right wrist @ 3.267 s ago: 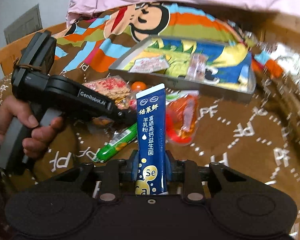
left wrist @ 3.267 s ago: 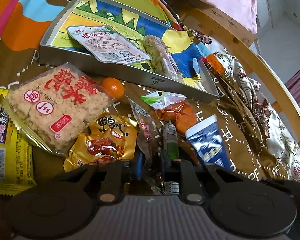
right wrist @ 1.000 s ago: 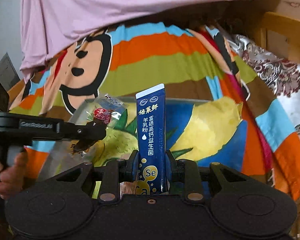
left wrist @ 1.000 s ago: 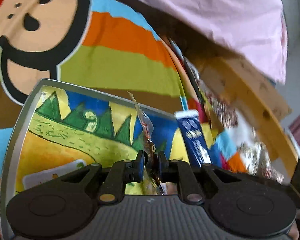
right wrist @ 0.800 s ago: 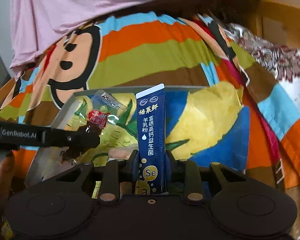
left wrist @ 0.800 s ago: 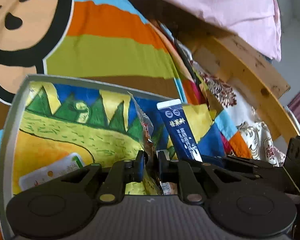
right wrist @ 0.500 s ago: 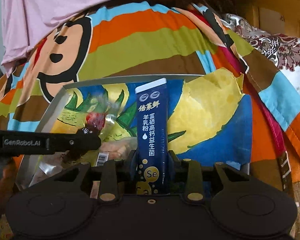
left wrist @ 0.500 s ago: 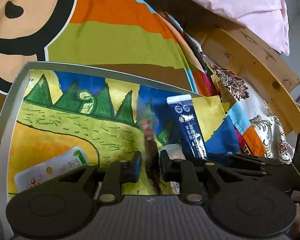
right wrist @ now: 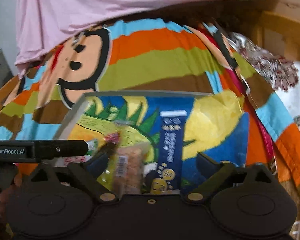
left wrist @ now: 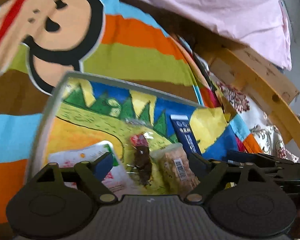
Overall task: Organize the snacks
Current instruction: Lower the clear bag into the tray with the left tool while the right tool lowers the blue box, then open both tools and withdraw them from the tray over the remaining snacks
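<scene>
A grey-rimmed tray (left wrist: 56, 94) with a painted landscape floor lies on the cartoon blanket; it also shows in the right wrist view (right wrist: 78, 108). My left gripper (left wrist: 150, 160) is open above it; a clear packet of dark snack (left wrist: 142, 156) lies in the tray between its fingers. My right gripper (right wrist: 150, 162) is open; the blue stick packet (right wrist: 171, 146) lies in the tray ahead of it, seen also in the left wrist view (left wrist: 187, 136). A beige snack bar (left wrist: 178, 168) and a white packet (left wrist: 86, 156) also lie in the tray.
The left gripper's black body (right wrist: 40, 150) reaches in from the left in the right wrist view. A pink sheet (right wrist: 110, 4) hangs behind the blanket. A wooden bed rail (left wrist: 260, 88) runs along the right.
Both grippers have opened. The dark snack packet and the blue stick packet have dropped from the jaws into the tray. Both grippers have pulled back a little.
</scene>
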